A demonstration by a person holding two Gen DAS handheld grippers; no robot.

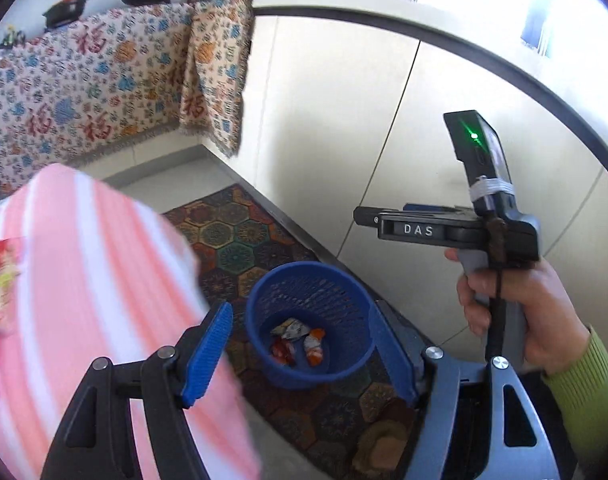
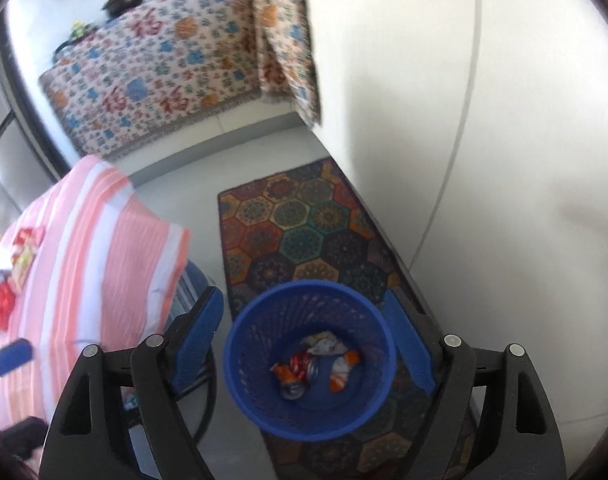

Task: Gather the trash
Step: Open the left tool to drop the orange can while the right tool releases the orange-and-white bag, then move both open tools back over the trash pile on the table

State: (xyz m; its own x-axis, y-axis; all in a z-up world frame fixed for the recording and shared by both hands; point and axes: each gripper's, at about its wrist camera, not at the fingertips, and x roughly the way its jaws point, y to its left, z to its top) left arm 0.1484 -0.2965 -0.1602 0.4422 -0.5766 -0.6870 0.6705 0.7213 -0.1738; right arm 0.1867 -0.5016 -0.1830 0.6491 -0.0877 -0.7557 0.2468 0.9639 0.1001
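Note:
A blue mesh waste basket (image 1: 309, 322) stands on a patterned rug, also in the right wrist view (image 2: 309, 354). Crumpled wrappers (image 1: 298, 340) lie in its bottom; the right wrist view shows wrappers and a crushed can (image 2: 307, 368). My left gripper (image 1: 304, 356) is open and empty above the basket. My right gripper (image 2: 307, 344) is open and empty, directly over the basket; its body shows in the left wrist view (image 1: 455, 228), held by a hand. More red and yellow wrappers (image 2: 14, 272) lie on the pink striped tablecloth (image 2: 96, 248) at left.
White cabinet fronts (image 1: 383, 140) run along the right behind the rug (image 2: 304, 232). A counter draped in floral cloth (image 1: 84, 92) with pans on top stands at the back. The table with the pink cloth (image 1: 84, 280) is close on the left.

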